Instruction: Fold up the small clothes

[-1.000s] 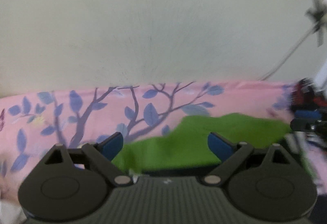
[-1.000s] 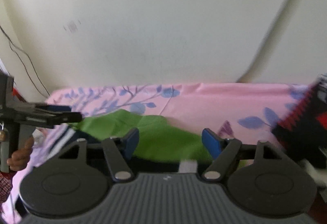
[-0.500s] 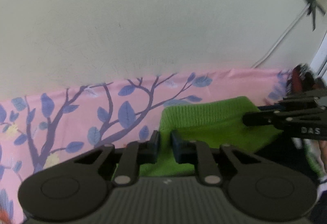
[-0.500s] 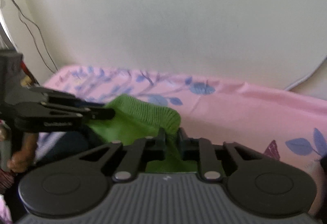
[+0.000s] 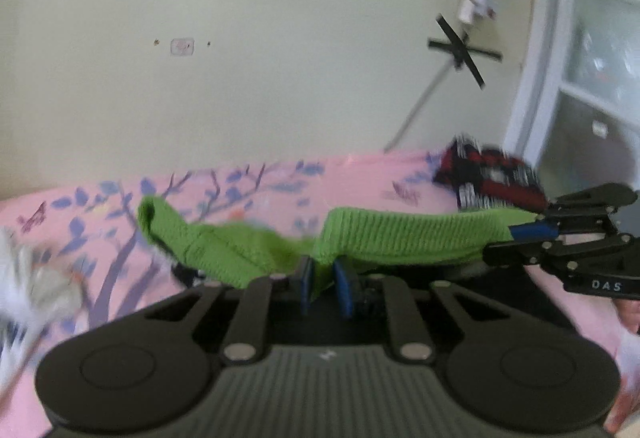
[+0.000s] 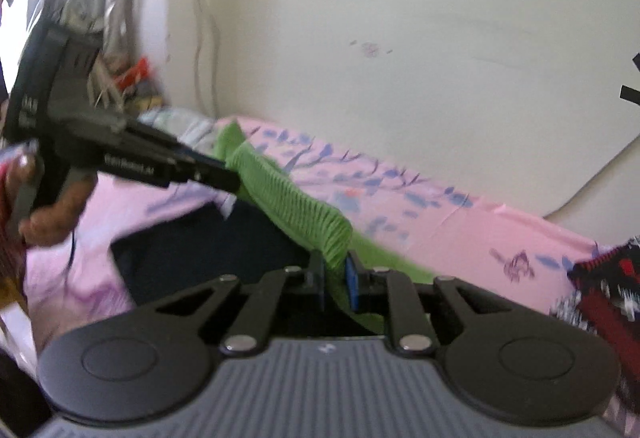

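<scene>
both tools [image 5: 323,280] pinching green knit [image 5: 404,234], (patterned knit [image 5: 490,178] beyond)

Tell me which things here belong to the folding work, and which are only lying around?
In use:
green knit garment
left gripper, shut on it
right gripper, shut on it

Lying about:
red and black knit
pink floral sheet
dark cloth

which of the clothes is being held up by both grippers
The green knit garment: the left gripper and right gripper each pinch its ribbed edge. The red, black and white garment lies untouched on the pink sheet.
</scene>
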A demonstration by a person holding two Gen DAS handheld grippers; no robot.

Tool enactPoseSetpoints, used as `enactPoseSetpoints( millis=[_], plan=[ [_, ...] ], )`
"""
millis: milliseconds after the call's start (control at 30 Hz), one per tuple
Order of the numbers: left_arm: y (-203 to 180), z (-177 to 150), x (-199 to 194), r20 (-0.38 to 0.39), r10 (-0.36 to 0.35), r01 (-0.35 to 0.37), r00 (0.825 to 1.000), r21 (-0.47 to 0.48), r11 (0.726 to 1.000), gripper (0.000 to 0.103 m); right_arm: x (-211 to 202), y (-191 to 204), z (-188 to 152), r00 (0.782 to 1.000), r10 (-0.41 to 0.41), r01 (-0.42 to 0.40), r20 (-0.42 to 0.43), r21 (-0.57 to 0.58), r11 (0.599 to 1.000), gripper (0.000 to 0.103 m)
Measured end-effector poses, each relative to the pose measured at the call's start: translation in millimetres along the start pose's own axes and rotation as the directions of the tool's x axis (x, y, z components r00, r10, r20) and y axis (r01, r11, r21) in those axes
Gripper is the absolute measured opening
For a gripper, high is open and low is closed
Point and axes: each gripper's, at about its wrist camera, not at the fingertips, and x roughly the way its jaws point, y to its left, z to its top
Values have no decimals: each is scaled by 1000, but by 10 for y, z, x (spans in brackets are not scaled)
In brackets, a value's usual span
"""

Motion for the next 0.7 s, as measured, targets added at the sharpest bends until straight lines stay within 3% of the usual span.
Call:
enactPoseSetpoints(
  millis=[133, 267, 300, 367, 500, 600, 700],
  plan=[
    [-118, -398, -48, -51, 42, -41, 998, 14, 999, 15, -22, 333, -413, 999, 1, -1, -39, -11, 1000, 12],
    [-16, -634, -17, -145, 39, -50, 989, -69, 996, 27, 101, 414, -700, 997, -20, 20, -81, -1, 1000, 17],
    [7, -702, -69, -140, 40, -52, 989, -81, 995, 34, 74, 396, -717, 997, -25, 27, -71, 23, 999, 19],
    [59, -742, -244, -104, 38, -48, 994, -89, 995, 44, -40, 298, -700, 998, 5, 1, -68, 94, 996, 36],
    [259, -666, -663, 13, 27, -25, 1000, -142, 990, 55, -425, 153, -692, 1000, 19, -21, 17, 167, 986, 40],
    [516, -483, -792, 82, 131, -112, 988, -205, 972, 71, -623, 25, -665, 992, -68, 43, 104, 230, 972, 43],
    [803, -329, -594, 24, 177, -160, 984, -316, 935, 78, -690, -123, -711, 973, -183, 131, 140, 320, 938, 50]
  ],
)
